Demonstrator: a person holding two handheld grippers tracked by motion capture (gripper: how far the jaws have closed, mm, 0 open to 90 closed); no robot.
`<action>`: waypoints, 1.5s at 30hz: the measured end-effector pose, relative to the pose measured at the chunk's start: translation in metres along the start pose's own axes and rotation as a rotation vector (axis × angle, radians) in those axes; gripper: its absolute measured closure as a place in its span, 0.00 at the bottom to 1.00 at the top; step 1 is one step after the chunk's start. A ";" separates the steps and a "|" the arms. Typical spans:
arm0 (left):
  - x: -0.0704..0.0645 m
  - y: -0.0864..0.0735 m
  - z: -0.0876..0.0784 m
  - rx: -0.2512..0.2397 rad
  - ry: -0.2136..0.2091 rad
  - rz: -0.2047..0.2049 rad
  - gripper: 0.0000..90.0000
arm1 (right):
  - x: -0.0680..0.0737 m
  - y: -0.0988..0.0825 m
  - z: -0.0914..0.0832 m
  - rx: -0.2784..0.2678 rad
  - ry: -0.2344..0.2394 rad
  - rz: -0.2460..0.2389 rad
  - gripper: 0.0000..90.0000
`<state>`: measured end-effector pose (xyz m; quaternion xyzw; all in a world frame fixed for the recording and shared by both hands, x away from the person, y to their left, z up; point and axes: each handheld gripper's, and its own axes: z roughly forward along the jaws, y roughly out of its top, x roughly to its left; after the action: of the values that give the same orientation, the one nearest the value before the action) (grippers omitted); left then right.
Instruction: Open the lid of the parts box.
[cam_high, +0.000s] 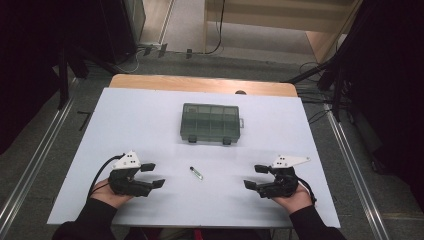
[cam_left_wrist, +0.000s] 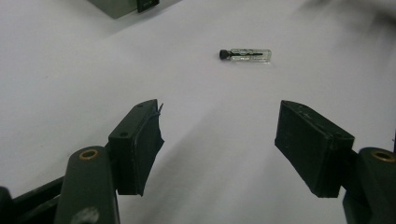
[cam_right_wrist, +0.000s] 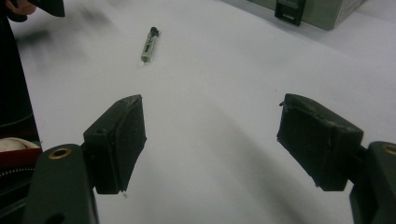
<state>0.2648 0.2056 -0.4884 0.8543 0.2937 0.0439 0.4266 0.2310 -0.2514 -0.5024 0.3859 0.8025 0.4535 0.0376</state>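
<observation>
A small clear vial with a black cap (cam_high: 196, 173) lies flat on the white tabletop (cam_high: 150, 120), midway between my two grippers. My left gripper (cam_high: 153, 175) rests near the front left of the table, open, nothing between its jaws. In the left gripper view the vial (cam_left_wrist: 246, 54) lies ahead of the open left gripper (cam_left_wrist: 219, 140). My right gripper (cam_high: 256, 176) rests at the front right, open and holding nothing. In the right gripper view the vial (cam_right_wrist: 148, 45) lies far ahead to the left of the right gripper (cam_right_wrist: 210, 140).
A closed grey-green compartment box (cam_high: 210, 123) with two front latches sits at the table's middle back; its corner (cam_left_wrist: 123, 5) and a latch (cam_right_wrist: 290, 10) show in the gripper views. Dark stands and cables flank the table on the floor.
</observation>
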 end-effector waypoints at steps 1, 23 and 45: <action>0.000 0.000 0.000 -0.001 0.004 -0.002 0.34 | 0.000 0.000 0.000 0.001 0.001 -0.004 0.28; 0.004 0.000 0.001 0.012 -0.025 -0.038 0.34 | 0.001 -0.001 0.000 0.003 0.023 0.041 0.29; 0.006 0.001 0.003 0.003 -0.031 -0.034 0.34 | 0.000 0.001 0.001 0.001 0.019 0.051 0.29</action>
<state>0.2711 0.2068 -0.4907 0.8504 0.3015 0.0231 0.4306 0.2325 -0.2504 -0.5022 0.4019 0.7931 0.4573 0.0183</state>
